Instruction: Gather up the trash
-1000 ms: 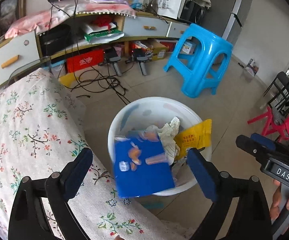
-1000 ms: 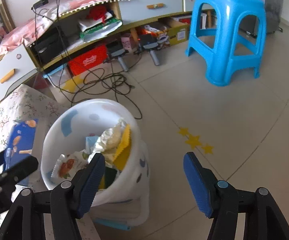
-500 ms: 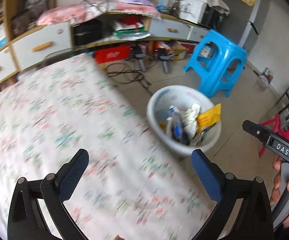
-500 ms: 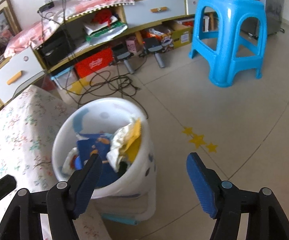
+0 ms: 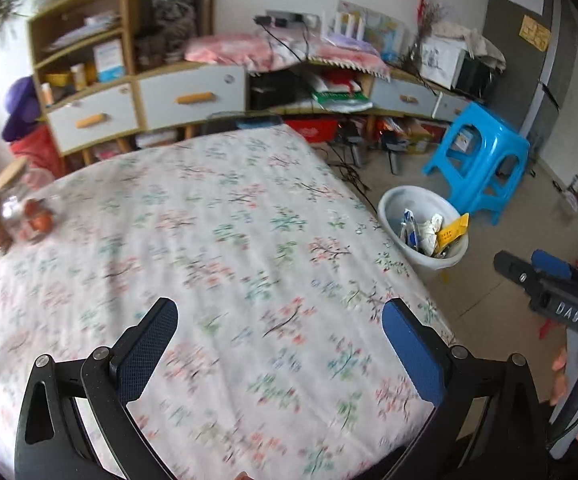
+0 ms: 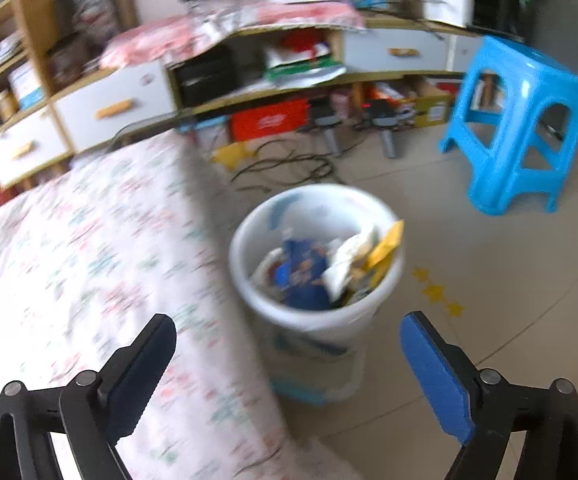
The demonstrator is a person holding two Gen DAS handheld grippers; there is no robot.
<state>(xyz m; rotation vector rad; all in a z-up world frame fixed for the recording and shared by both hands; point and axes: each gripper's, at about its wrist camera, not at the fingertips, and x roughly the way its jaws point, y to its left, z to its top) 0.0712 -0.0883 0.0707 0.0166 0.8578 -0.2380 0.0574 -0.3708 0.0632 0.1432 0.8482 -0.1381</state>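
Note:
A white trash bin [image 5: 441,261] stands on the floor beside the table's right edge, holding a blue packet, crumpled white wrappers and a yellow packet [image 5: 452,232]. It also shows in the right wrist view [image 6: 341,322], with the blue packet [image 6: 301,272] on top. My left gripper [image 5: 279,344] is open and empty above the floral tablecloth [image 5: 209,248]. My right gripper [image 6: 287,364] is open and empty, hanging over the table edge and the bin. The right gripper's body shows at the right in the left wrist view [image 5: 557,304].
A glass jar [image 5: 25,208] and a snack bag stand at the table's far left. A blue plastic stool [image 5: 481,160] stands behind the bin. Cables [image 6: 289,164] lie on the floor before a low cabinet [image 5: 193,100] with drawers and clutter.
The blue packet left my left gripper and now lies in the bin. My left gripper pulled back over the table. My right gripper also drew back and turned left.

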